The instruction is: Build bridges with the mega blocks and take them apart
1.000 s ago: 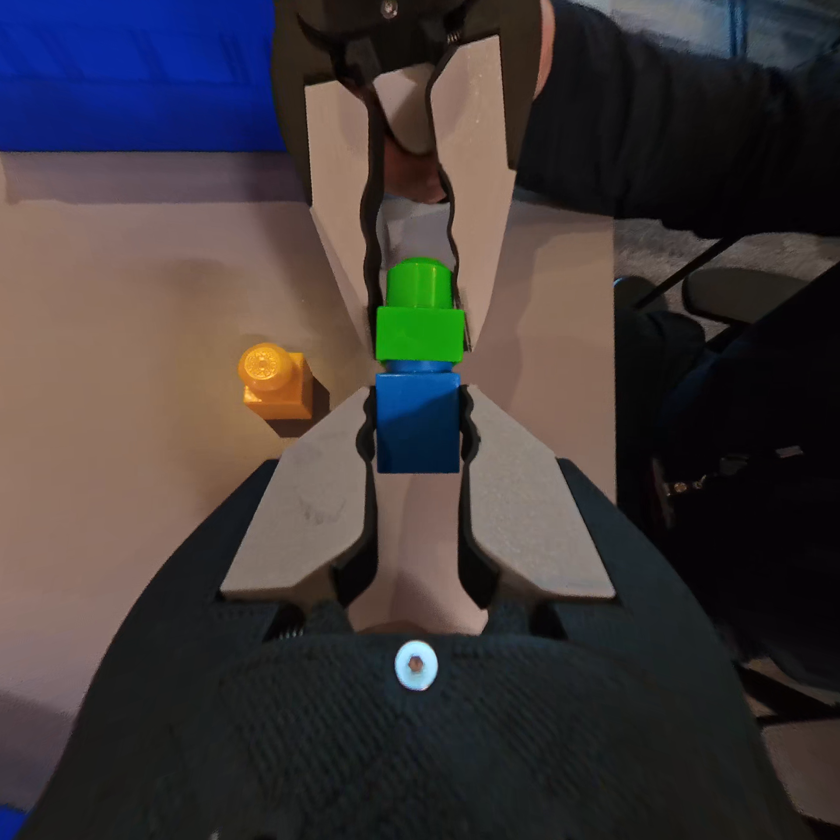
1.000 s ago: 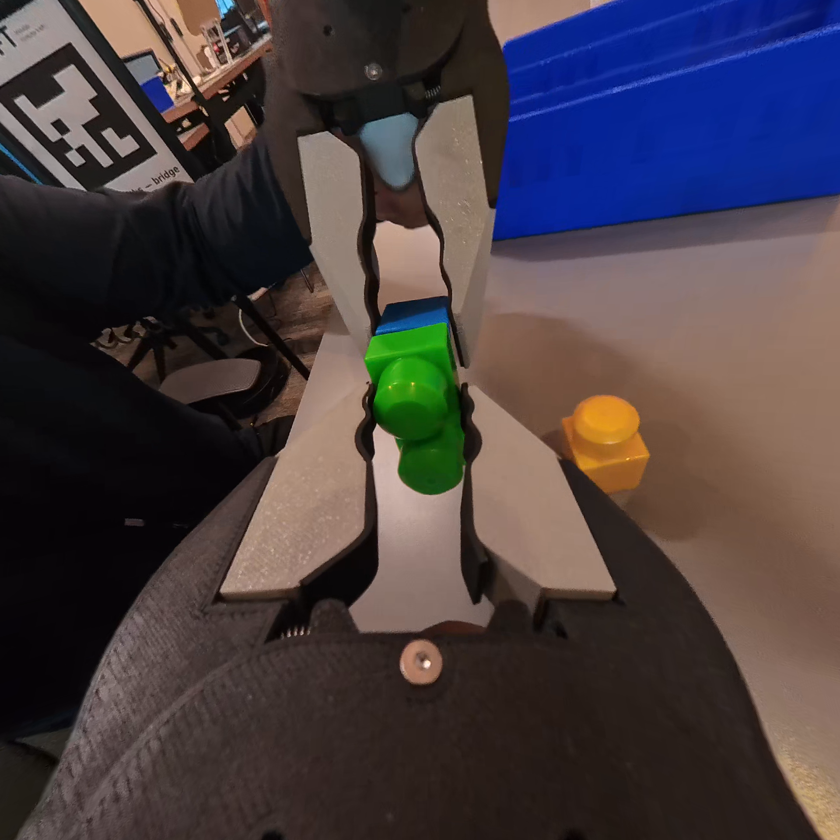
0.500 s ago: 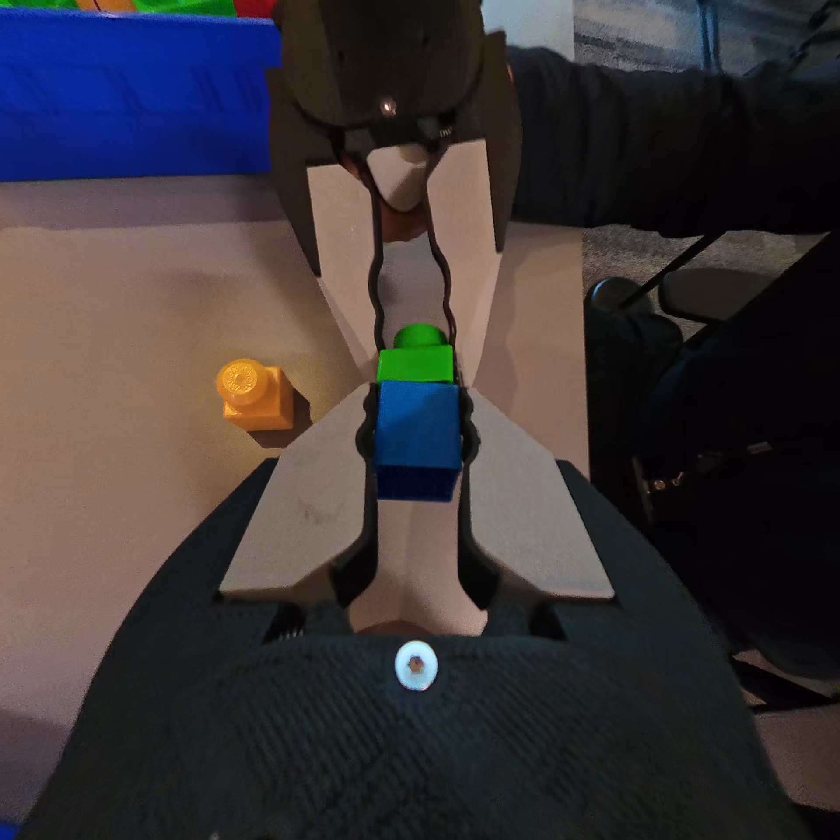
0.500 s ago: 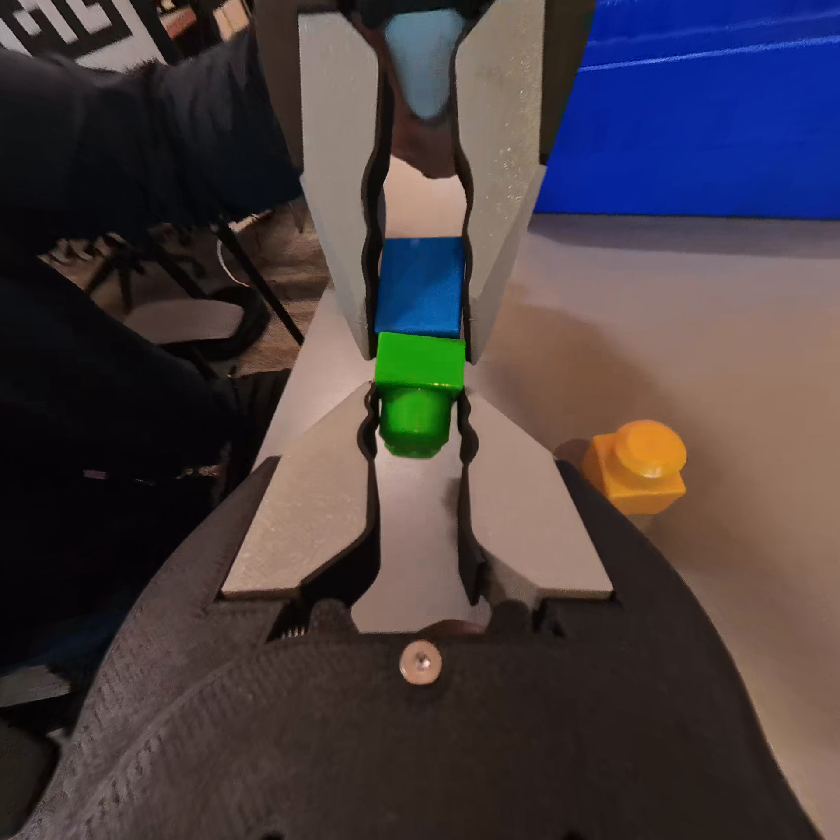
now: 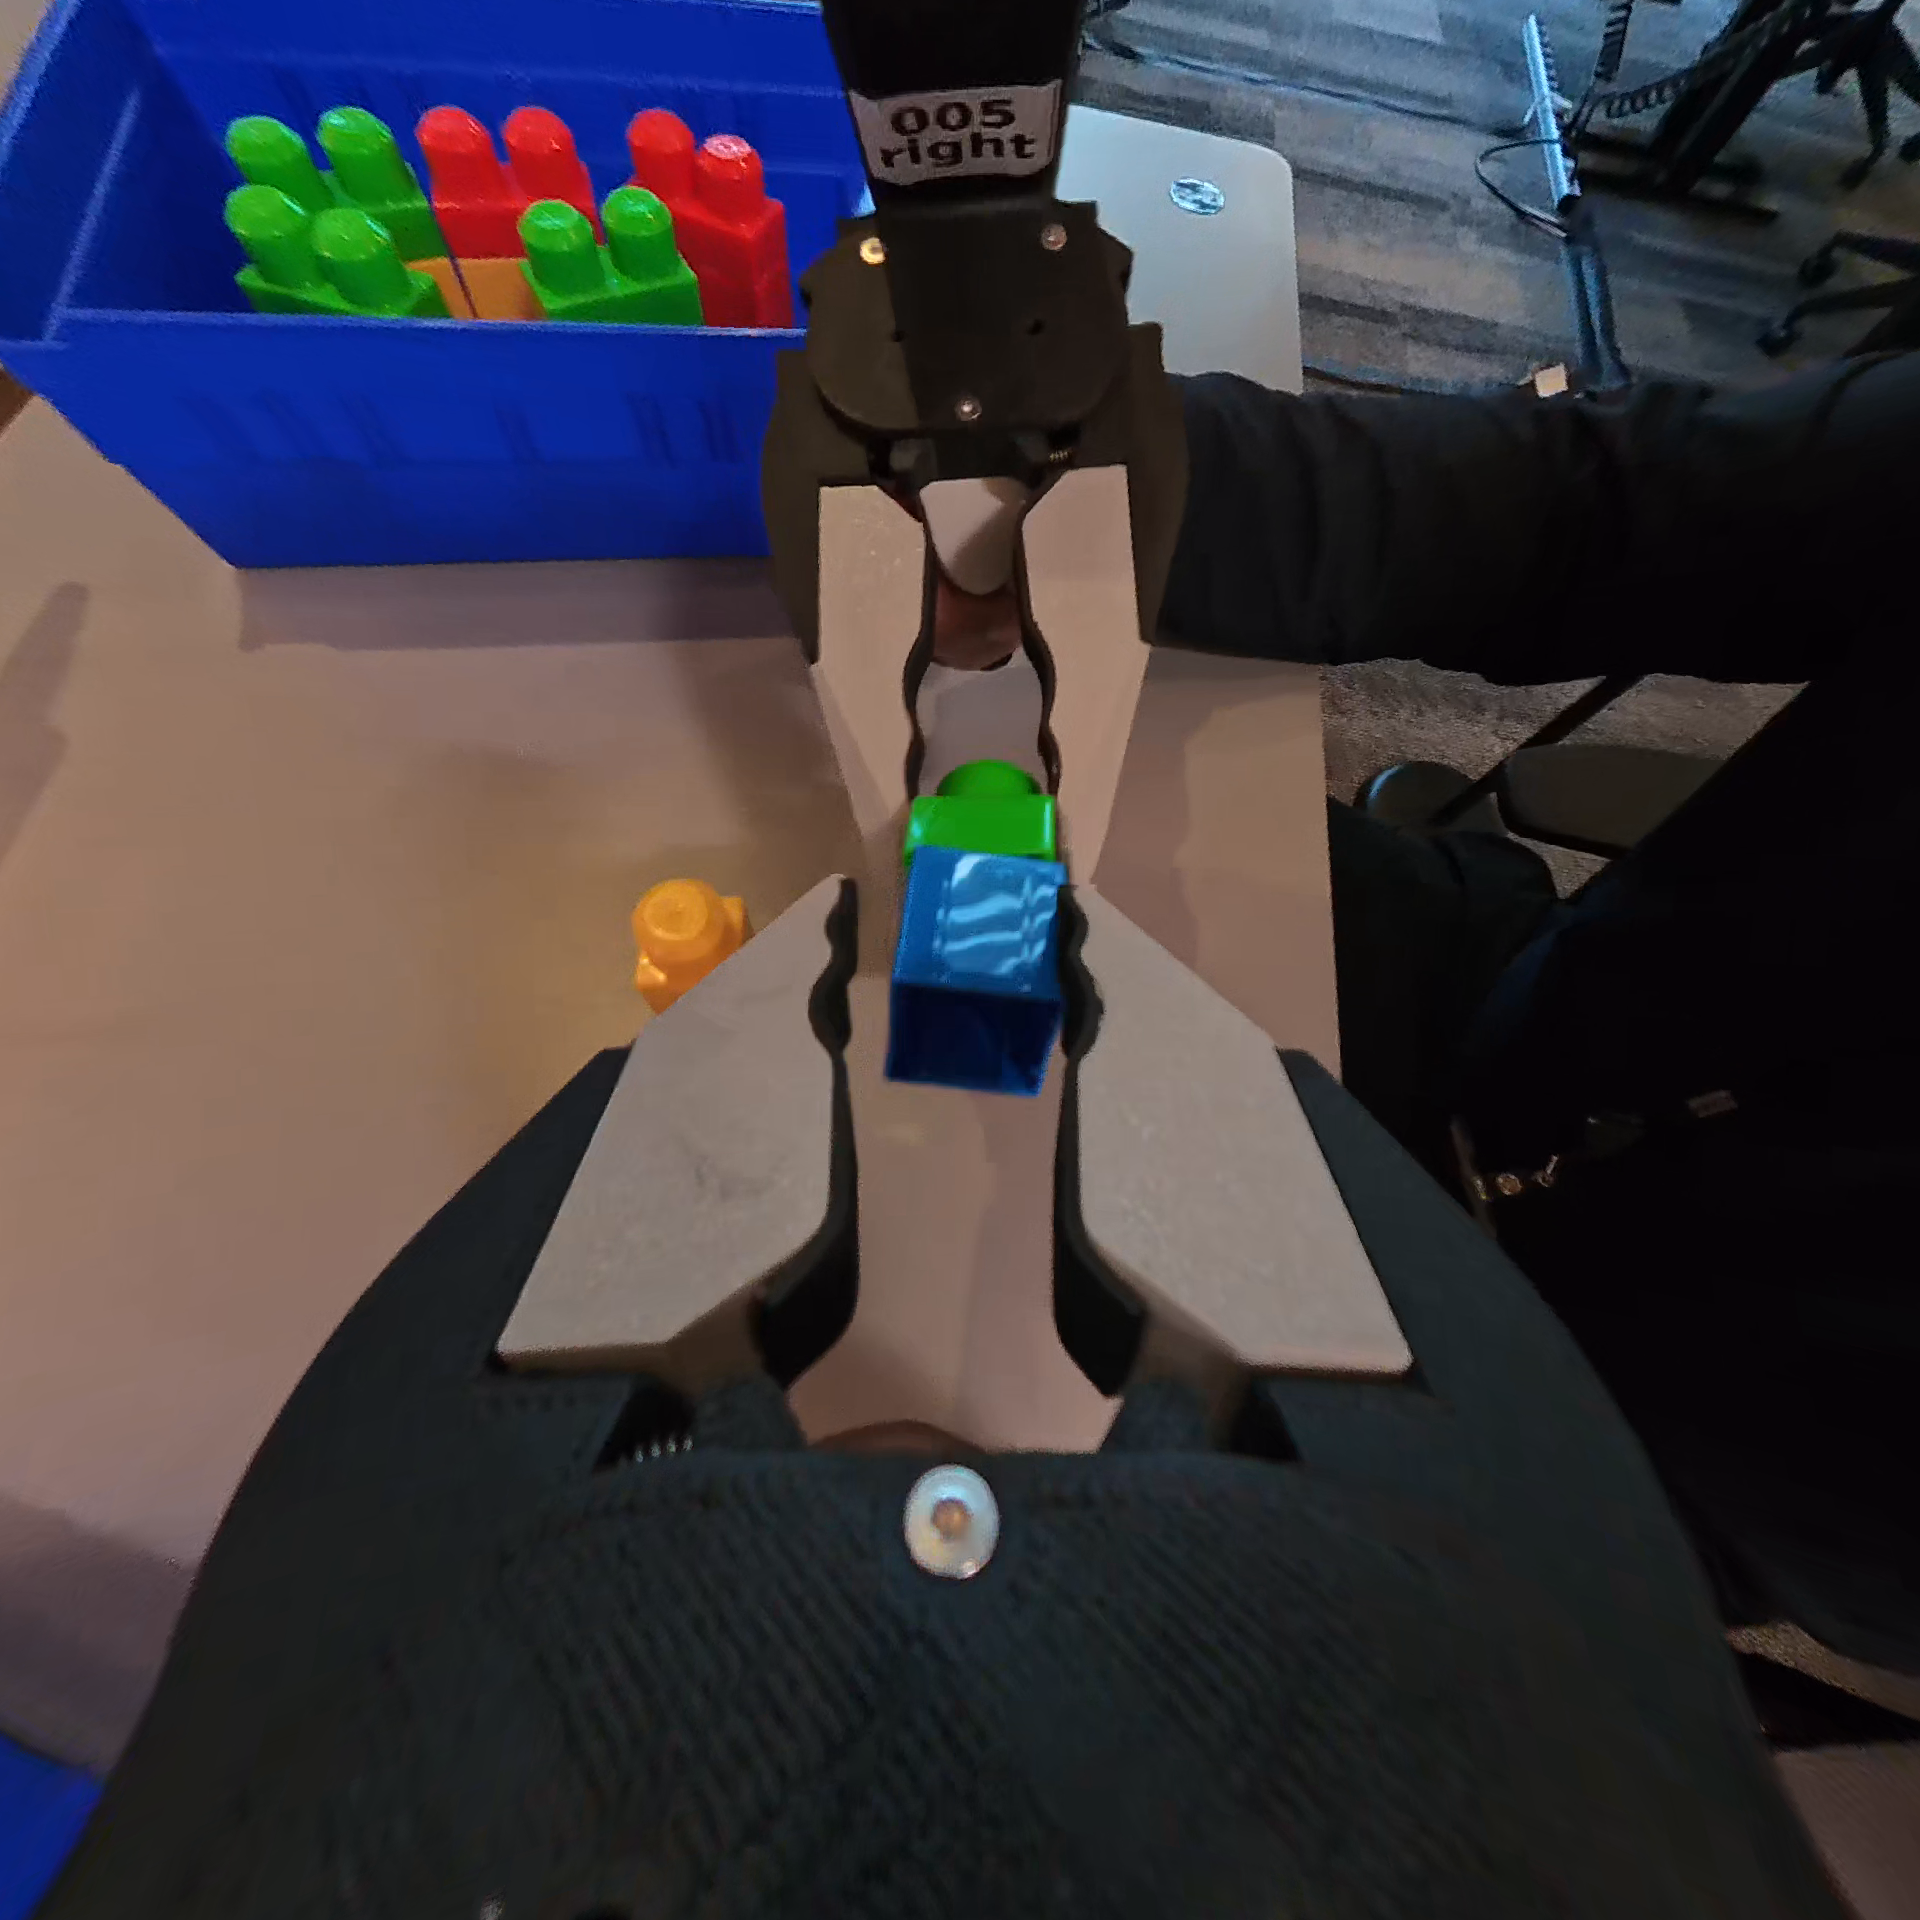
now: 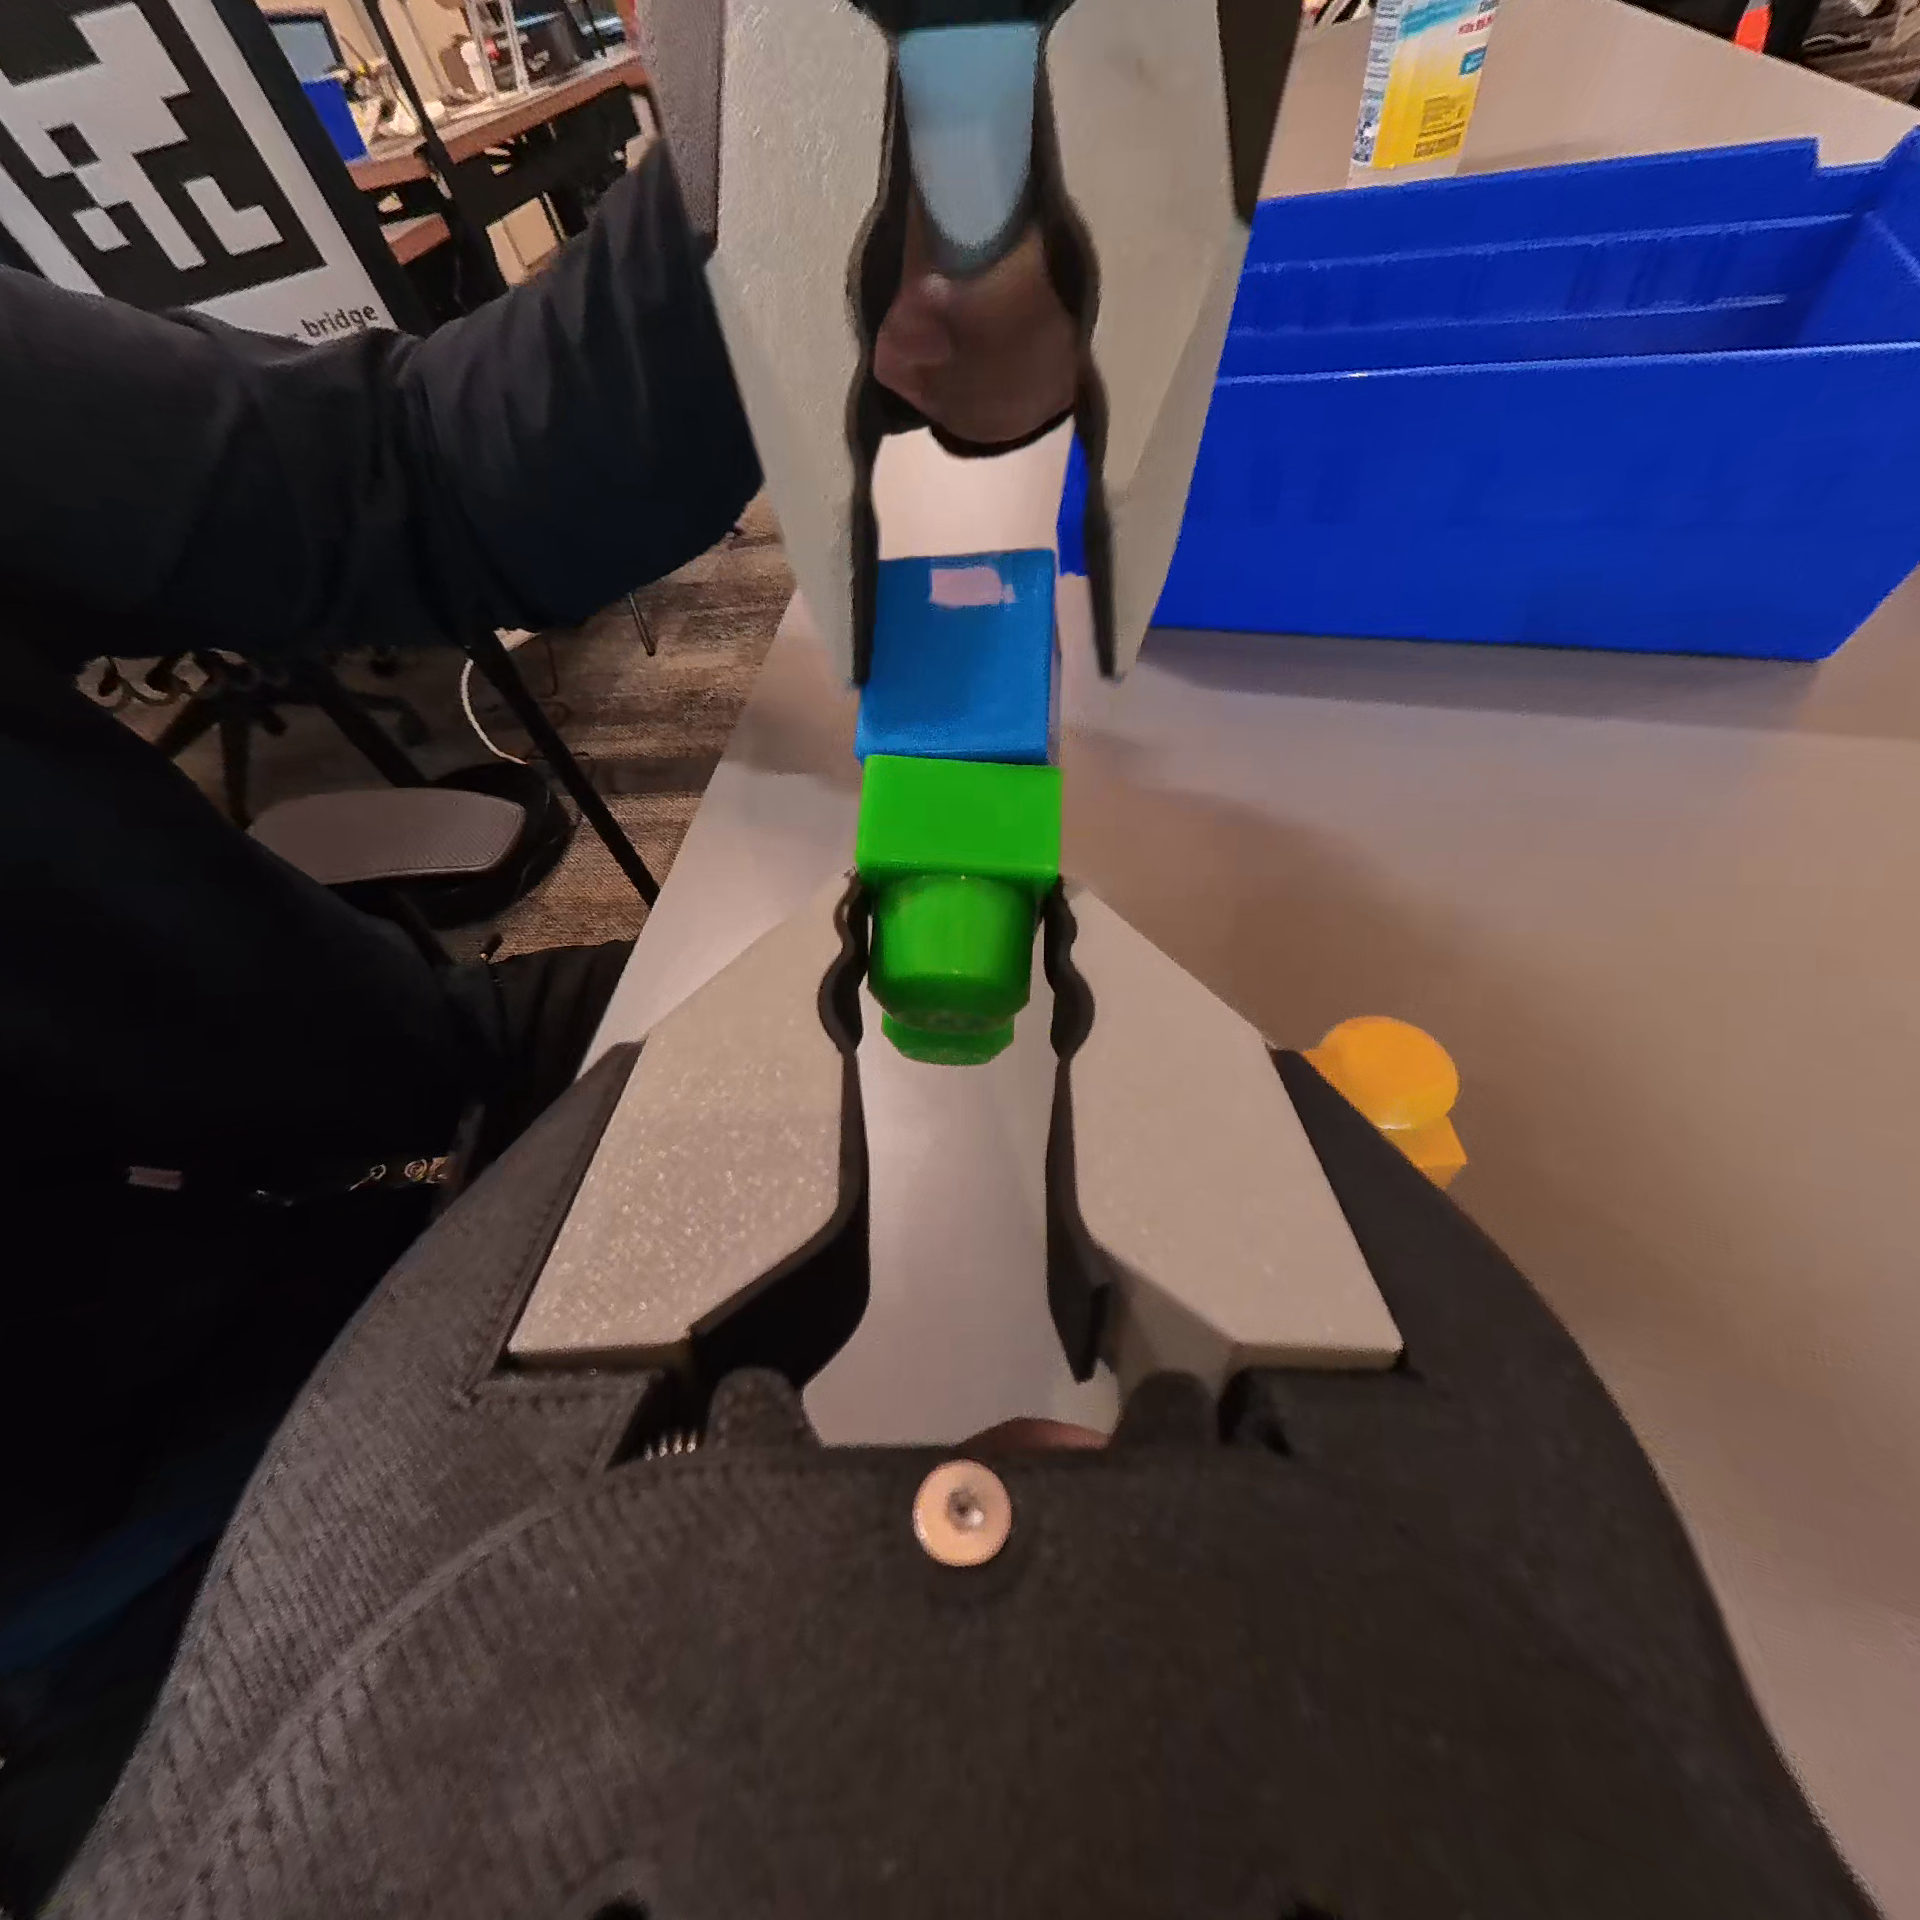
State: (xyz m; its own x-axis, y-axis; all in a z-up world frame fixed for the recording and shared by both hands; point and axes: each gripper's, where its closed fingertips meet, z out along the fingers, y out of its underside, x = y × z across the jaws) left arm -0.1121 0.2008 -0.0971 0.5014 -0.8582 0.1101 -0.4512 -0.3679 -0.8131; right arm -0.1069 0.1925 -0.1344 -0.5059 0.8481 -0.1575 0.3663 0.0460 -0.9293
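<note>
Our left tongs stood parted around the blue block: the pad at 3 o'clock touched its side, while a clear gap showed between the block and the pad at 9 o'clock, so the block was not clamped there. Our right tongs were narrowed onto the green block, both pads pressed against its stud, which pointed back toward that camera. The two blocks were joined end to end, green meeting blue between the opposing fingertips, and the pair hung in the air above the table. In the left wrist view the right tongs reached in from 12 o'clock, with a dark sleeve running off toward 2 o'clock. An orange block sat on the table at 9 o'clock of the blue one, just beside our left finger; in the right wrist view the same orange block showed at 4 o'clock of the green one, partly hidden behind the tongs' body. Farther out, at 11 o'clock in the left view, a blue bin held green blocks and red blocks. In the right view that bin lay at 2 o'clock, with a bottle behind it.
</note>
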